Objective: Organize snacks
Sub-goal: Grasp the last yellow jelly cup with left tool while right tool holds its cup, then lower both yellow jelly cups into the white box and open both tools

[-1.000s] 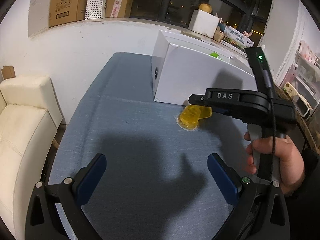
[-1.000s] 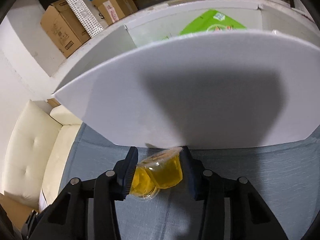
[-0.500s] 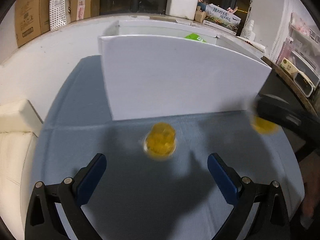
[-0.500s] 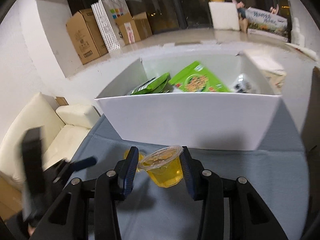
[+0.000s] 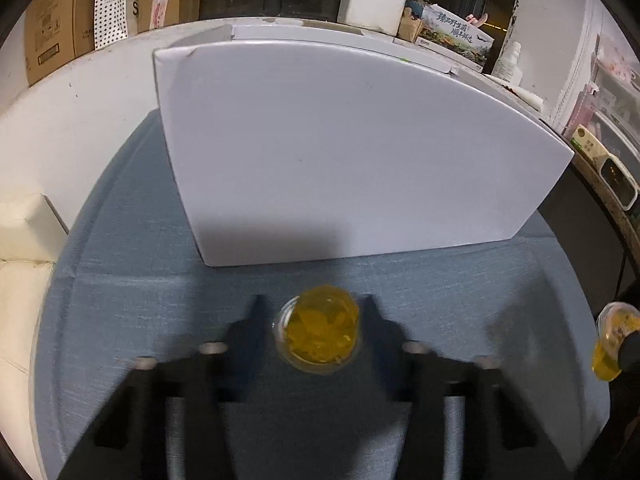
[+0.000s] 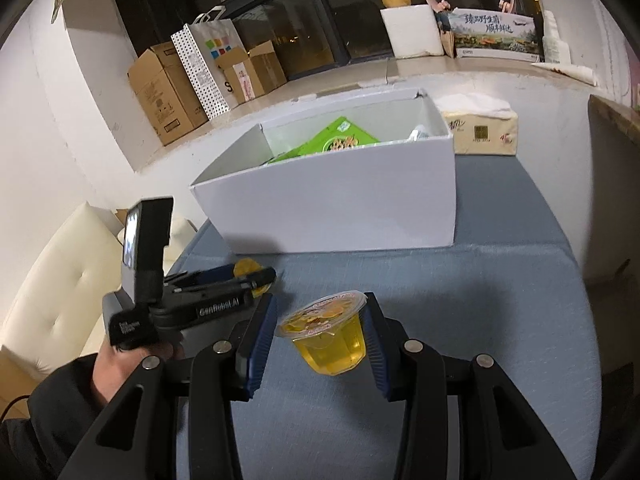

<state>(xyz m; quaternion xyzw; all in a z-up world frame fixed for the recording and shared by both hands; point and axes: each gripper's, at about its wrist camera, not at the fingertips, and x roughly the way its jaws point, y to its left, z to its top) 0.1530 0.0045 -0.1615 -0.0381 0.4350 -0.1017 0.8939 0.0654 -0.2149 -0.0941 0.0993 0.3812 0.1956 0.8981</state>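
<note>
Jelly cups (image 6: 329,338) on blue cloth table (image 6: 500,300), white box (image 6: 340,196)

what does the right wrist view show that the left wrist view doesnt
Only the right wrist view shows inside the white box: green snack packs, plus the tissue pack beside it. Only the left wrist view shows the second jelly cup from above, between the left hand-held gripper fingers. Both show the blue tablecloth and the jelly cup in the right hand-held gripper.

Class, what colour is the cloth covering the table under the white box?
Blue-grey, a plain woven tablecloth; it shows best in the right wrist view.
</note>
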